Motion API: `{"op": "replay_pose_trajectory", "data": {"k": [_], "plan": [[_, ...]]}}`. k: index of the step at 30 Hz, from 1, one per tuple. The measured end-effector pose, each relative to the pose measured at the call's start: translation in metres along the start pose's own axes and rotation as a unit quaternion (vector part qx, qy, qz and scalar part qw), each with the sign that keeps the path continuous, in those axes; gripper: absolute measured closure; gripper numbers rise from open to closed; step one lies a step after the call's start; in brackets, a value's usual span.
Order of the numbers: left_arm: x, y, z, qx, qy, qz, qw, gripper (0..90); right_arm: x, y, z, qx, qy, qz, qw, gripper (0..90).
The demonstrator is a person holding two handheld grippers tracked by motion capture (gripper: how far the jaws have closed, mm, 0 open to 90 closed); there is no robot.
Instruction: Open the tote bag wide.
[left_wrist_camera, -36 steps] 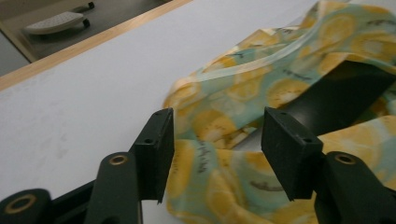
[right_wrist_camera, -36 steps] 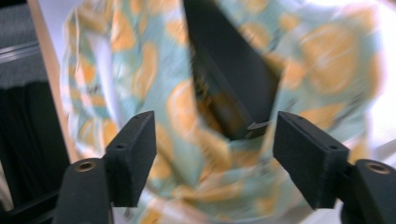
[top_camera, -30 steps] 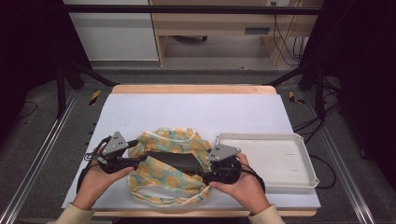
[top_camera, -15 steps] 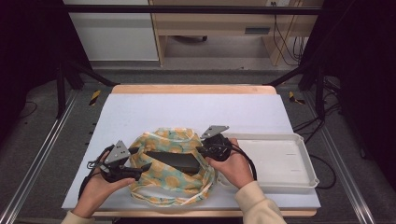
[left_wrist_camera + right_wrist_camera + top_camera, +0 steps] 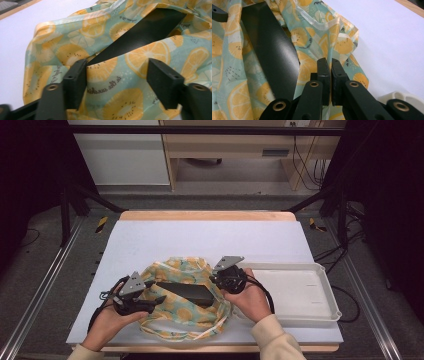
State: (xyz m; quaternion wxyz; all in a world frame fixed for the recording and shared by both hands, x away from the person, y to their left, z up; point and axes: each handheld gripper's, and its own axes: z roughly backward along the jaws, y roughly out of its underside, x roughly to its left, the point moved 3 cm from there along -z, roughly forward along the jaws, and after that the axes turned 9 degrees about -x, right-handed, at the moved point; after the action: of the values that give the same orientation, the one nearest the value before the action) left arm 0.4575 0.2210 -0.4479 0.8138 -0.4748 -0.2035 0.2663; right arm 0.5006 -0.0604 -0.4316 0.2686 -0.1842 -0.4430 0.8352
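A cloth bag [image 5: 186,322] printed with orange and lemon slices lies on the white table mat, with a flat black box [image 5: 185,292] poking out of its mouth. My left gripper [image 5: 159,301] is at the bag's left side. In the left gripper view its jaws [image 5: 116,77] stand apart with bag cloth [image 5: 75,37] between them, and they have just been closing; the black box [image 5: 147,30] lies beyond. My right gripper [image 5: 216,279] is at the bag's right rim. In the right gripper view it [image 5: 330,70] is shut on a fold of the bag [image 5: 324,37], beside the box [image 5: 272,57].
A white plastic tray [image 5: 320,310] sits right of the bag, under my right forearm; its corner [image 5: 399,97] appears in the right gripper view. The white mat [image 5: 200,237] spreads out behind the bag, ending at the wooden table edge [image 5: 205,215].
My right gripper has moved from the bag's near right side back to its right rim and shut on the cloth. The left gripper has stayed about where it was.
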Motion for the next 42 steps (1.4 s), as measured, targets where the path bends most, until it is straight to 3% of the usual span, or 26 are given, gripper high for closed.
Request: {"op": "replay_pose_trajectory", "data": {"k": [3,6,7,8,9,11,14,20,24,31,33,42], "plan": [[0.001,0.000,0.003,-0.003,-0.006,0.000,1.0000,53.1,0.000,0.000,0.001,-0.001,0.000,0.000,1.0000,88.1],[0.001,0.001,0.004,-0.001,-0.007,0.002,1.0000,60.3,-0.001,0.000,0.001,-0.002,0.002,-0.001,1.0000,88.1],[0.002,0.001,0.004,-0.001,-0.010,0.002,0.9999,67.9,-0.002,0.000,0.001,-0.002,0.000,-0.002,1.0000,88.1],[0.002,0.001,0.004,0.001,-0.011,0.001,0.9999,67.9,-0.002,0.000,0.001,-0.002,0.000,-0.002,1.0000,88.1],[0.002,0.002,0.005,0.003,-0.013,0.000,0.9999,76.3,-0.002,0.000,0.001,-0.002,0.002,-0.001,1.0000,88.1],[0.001,0.002,0.005,0.002,-0.019,-0.001,0.9998,84.6,-0.002,0.000,0.001,-0.002,0.002,-0.002,1.0000,88.1],[0.000,0.002,0.006,0.003,-0.024,-0.004,0.9997,89.8,-0.002,0.000,0.000,-0.002,0.002,0.000,1.0000,88.9],[-0.007,0.005,0.021,-0.002,-0.030,-0.016,0.9994,90.0,-0.003,0.001,-0.002,0.003,0.006,0.005,1.0000,90.0],[-0.009,0.022,0.030,0.013,-0.035,-0.010,0.9993,90.0,-0.008,0.005,-0.005,0.020,0.013,0.011,0.9997,90.0],[-0.006,0.040,0.030,0.038,-0.041,-0.003,0.9984,90.0,-0.013,0.009,-0.012,0.058,0.030,0.026,0.9976,90.0],[-0.006,0.046,0.027,0.053,-0.039,-0.010,0.9978,90.0,-0.014,0.011,-0.014,0.070,0.035,0.032,0.9964,90.0],[-0.006,0.053,0.018,0.076,-0.042,-0.023,0.9960,90.0,-0.012,0.016,-0.023,0.105,0.032,0.038,0.9932,90.0]]}}
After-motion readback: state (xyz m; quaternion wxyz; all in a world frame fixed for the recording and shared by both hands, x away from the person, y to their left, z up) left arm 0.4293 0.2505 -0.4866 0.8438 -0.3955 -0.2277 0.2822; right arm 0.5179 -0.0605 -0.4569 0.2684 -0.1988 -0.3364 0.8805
